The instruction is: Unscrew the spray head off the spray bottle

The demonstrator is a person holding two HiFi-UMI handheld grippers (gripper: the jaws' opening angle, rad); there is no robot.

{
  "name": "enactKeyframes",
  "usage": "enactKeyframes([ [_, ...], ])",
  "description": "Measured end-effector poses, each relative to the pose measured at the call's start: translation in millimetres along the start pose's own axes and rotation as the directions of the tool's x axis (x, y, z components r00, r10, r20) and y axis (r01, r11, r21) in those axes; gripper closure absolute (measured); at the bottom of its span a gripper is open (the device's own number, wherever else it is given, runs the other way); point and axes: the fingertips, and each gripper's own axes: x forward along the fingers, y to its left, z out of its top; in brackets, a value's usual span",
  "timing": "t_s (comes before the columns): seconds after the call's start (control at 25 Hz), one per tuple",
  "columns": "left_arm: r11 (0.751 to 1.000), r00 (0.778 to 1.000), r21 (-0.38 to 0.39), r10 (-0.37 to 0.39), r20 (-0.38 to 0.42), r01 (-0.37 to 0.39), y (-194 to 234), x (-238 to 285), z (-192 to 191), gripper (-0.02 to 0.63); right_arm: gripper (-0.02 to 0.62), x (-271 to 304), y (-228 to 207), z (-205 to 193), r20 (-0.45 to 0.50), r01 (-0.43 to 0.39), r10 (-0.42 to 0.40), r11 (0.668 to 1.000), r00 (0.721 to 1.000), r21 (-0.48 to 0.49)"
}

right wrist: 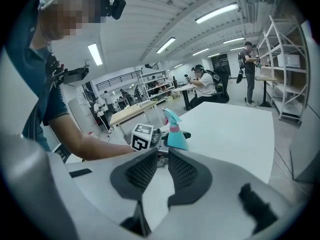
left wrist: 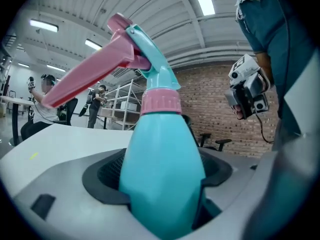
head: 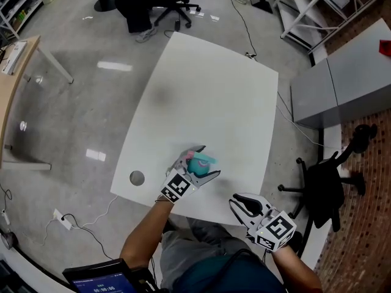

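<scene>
Left gripper [head: 206, 162] is clamped on the belly of the teal spray bottle [left wrist: 162, 169], pads pressing both sides. It holds the bottle tilted over the near edge of the white table [head: 214, 84], pink spray head [left wrist: 125, 59] still on. Right gripper [right wrist: 162, 156] is nearly closed with nothing in it, just beside the table's near edge, apart from the bottle.
</scene>
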Motion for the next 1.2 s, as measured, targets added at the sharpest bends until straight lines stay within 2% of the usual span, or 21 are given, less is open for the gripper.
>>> enactKeyframes([
  [0.16, 1.000, 1.000, -0.012, -0.006, -0.020, 0.005, -5.9, -4.3, 31.7, 0.204, 0.540, 2.1, -3.5, 45.3, 0.085, 0.035, -0.021, 0.987, 0.996, -0.158],
  [0.28, 0.999, 0.999, -0.037, 0.022, -0.048, -0.024, -5.4, -23.1, 75.2, 0.204, 0.540, 2.4, -2.7, 95.9, 0.163, 0.073, -0.031, 0.964, 0.986, -0.255],
  [0.32, 0.999, 0.998, -0.038, 0.030, -0.058, -0.032, -6.0, -30.4, 92.4, 0.204, 0.540, 2.6, -0.2, 112.3, 0.186, 0.072, -0.022, 0.961, 0.982, -0.265],
  [0.44, 0.999, 0.995, -0.007, 0.051, -0.082, -0.051, -12.1, -50.2, 143.4, 0.204, 0.462, 0.1, 18.1, 157.5, 0.245, 0.033, 0.038, 0.959, 0.969, -0.280],
  [0.6, 0.995, 0.992, 0.069, 0.075, -0.103, -0.068, -27.6, -71.5, 193.9, 0.204, 0.445, -15.7, 49.9, 205.7, 0.337, 0.007, 0.091, 0.960, 0.937, -0.281],
  [0.76, 0.989, 0.989, 0.127, 0.087, -0.118, -0.072, -41.8, -82.9, 218.5, 0.204, 0.445, -22.9, 72.8, 224.2, 0.378, -0.012, 0.116, 0.963, 0.919, -0.268],
  [1.04, 0.980, 0.988, 0.191, 0.084, -0.126, -0.059, -70.7, -90.2, 241.5, 0.204, 0.445, -38.0, 96.6, 235.6, 0.424, 0.018, 0.107, 0.960, 0.899, -0.280],
  [1.2, 0.981, 0.994, 0.192, 0.014, -0.110, 0.007, -87.0, -95.7, 249.1, 0.204, 0.457, -52.1, 107.9, 237.3, 0.446, -0.018, 0.147, 0.960, 0.883, -0.281],
])
